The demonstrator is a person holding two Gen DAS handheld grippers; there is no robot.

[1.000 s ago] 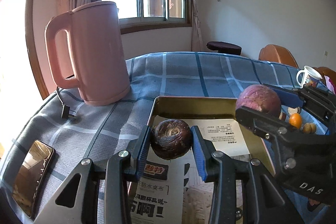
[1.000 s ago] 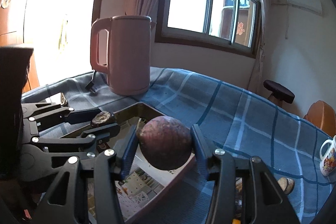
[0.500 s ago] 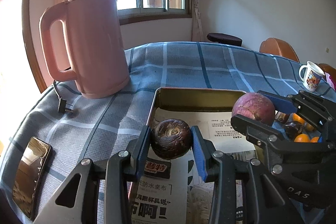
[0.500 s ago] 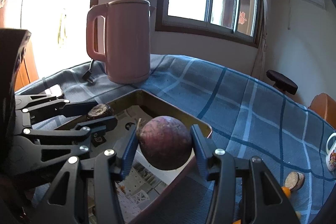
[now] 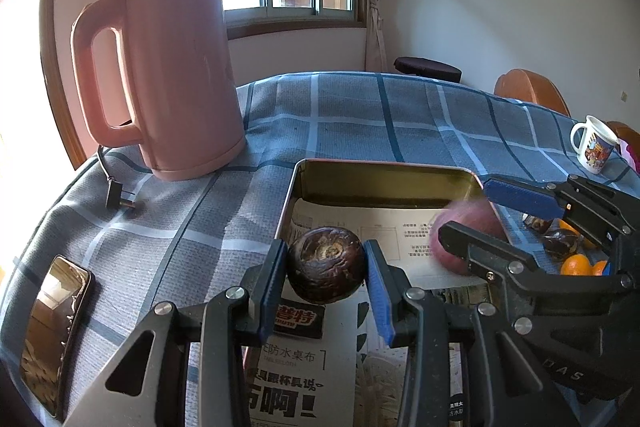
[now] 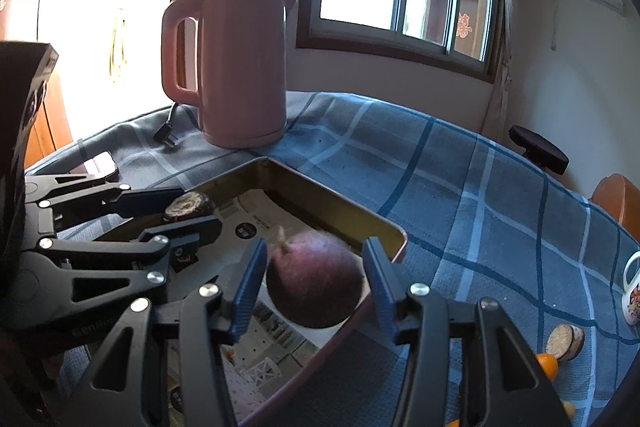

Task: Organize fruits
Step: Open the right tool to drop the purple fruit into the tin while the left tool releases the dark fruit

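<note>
Right tongs [image 6: 314,279] are standing released around the purple fruit [image 6: 316,281] above the tray [image 6: 344,217]; left tongs [image 5: 325,273] are grasping the dark fruit [image 5: 325,269].

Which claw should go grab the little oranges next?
The right one. The right claw is open, with gaps beside the purple fruit over the tray, and the oranges lie on the cloth on its side. The left claw is shut on the dark fruit.
</note>
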